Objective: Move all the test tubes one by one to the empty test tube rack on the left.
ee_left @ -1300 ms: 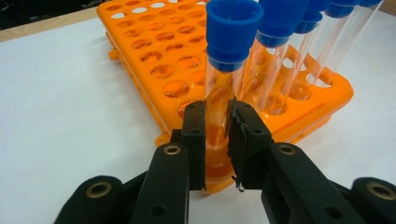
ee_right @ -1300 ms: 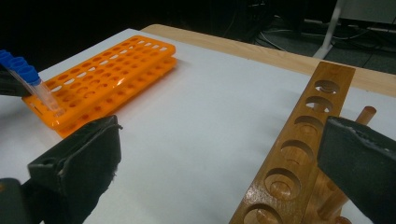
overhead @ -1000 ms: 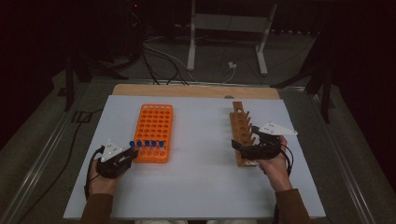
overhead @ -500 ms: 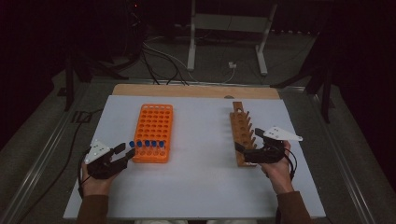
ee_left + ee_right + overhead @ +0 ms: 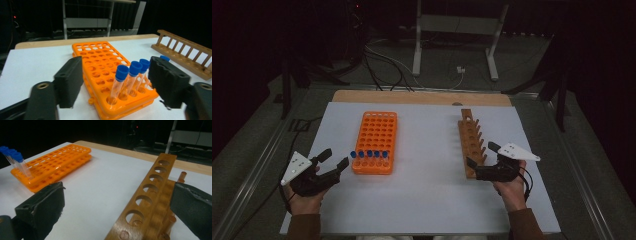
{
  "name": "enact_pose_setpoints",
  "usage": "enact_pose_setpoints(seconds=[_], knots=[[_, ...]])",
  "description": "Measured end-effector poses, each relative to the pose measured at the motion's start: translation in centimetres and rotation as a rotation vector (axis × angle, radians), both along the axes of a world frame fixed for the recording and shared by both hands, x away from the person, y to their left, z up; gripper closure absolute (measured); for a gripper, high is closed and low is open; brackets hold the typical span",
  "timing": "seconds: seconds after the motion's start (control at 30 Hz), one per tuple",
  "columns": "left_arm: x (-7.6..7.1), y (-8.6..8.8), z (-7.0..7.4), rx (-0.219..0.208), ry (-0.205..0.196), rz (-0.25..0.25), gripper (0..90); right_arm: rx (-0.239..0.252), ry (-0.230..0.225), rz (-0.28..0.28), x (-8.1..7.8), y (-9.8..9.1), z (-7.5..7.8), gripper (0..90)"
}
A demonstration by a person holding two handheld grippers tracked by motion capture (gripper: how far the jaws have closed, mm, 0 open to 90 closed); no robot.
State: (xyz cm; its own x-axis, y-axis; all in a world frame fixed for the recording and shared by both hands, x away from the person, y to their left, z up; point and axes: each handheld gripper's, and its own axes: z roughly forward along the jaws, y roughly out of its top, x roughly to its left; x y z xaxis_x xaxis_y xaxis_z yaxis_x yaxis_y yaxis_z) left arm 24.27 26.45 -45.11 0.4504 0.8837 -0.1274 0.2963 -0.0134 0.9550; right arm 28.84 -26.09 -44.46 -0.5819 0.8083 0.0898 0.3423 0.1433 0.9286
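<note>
- Left tongs [image 5: 337, 159] spread, jaws just been opening, nothing pinched between them; held just off the near left corner of the orange rack [image 5: 375, 141], tips pointing at it
- Seen in the left gripper view, same left tongs [image 5: 117, 85] with the two black jaws either side of the rack's near corner, clear of the tubes
- Blue-capped tubes [image 5: 369, 154] standing upright in a row along the rack's near edge, just right of the left tongs' tips; tilted slightly in the left gripper view [image 5: 130, 77]
- Rest of the orange rack's holes unfilled, stretching away toward the far edge of the surface
- Right tongs [image 5: 479, 159] spread, straddling the near end of the wooden rack [image 5: 472, 140]; touching or only close, cannot tell
- In the right gripper view, right tongs [image 5: 117, 210] wide apart with the wooden rack [image 5: 150, 192] running up between the jaws, nearer the right jaw, round holes all unfilled
- Orange rack [image 5: 55, 162] well apart to the left in that view, blue-capped tubes [image 5: 15, 161] at its near end
- White surface [image 5: 427, 180] bare between the two racks and along the near edge, wide room for both hands
- Wooden strip along the far edge of the surface; left and right edges close to each hand
- Beyond the surface: metal stand legs [image 5: 454, 45] and cables [image 5: 382, 62] on the dark floor, well away from the work
</note>
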Motion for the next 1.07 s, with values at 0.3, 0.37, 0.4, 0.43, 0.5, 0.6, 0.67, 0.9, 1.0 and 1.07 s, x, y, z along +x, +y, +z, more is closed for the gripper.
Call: enact_pose_setpoints(seconds=[0.3, 0.37, 0.4, 0.43, 0.5, 0.6, 0.67, 0.9, 1.0, 1.07], knots=[[-0.7, -0.3, 0.1, 0.038, -0.005, 0.036, 8.2, 0.02, -0.033, -0.006, -1.5, -1.5, -0.6, 0.0], [-0.8, -0.2, 0.0, 0.035, -0.003, 0.042, 6.8, 0.016, -0.04, -0.01, -1.8, -1.7, -0.8, 0.0], [-0.9, -0.2, -0.1, 0.035, 0.001, 0.048, 3.9, 0.021, -0.041, -0.013, -1.9, -1.8, -0.9, 0.0], [-0.9, -0.2, -0.1, 0.035, 0.001, 0.048, 2.3, 0.025, -0.04, -0.015, -2.0, -2.0, -0.9, 0.0], [-1.2, -0.1, -0.2, 0.036, -0.003, 0.055, 1.4, 0.031, -0.047, -0.015, -2.2, -2.2, -1.0, 0.0], [-1.4, 0.0, -0.1, 0.039, -0.015, 0.065, 0.6, 0.031, -0.061, -0.019, -2.6, -2.5, -0.9, 0.0], [-1.4, 0.1, -0.1, 0.044, -0.019, 0.067, 0.6, 0.033, -0.064, -0.022, -2.9, -2.7, -0.8, 0.0], [-1.2, 0.2, -0.3, 0.063, -0.01, 0.075, 0.5, 0.041, -0.066, -0.034, -3.0, -3.2, -1.0, 0.0], [-1.3, 0.4, -0.4, 0.056, -0.009, 0.084, 0.5, 0.037, -0.065, -0.032, -3.1, -3.2, -1.1, 0.0], [-1.3, 0.5, -0.5, 0.047, -0.006, 0.088, 0.5, 0.037, -0.063, -0.031, -3.1, -3.3, -1.2, 0.0]])
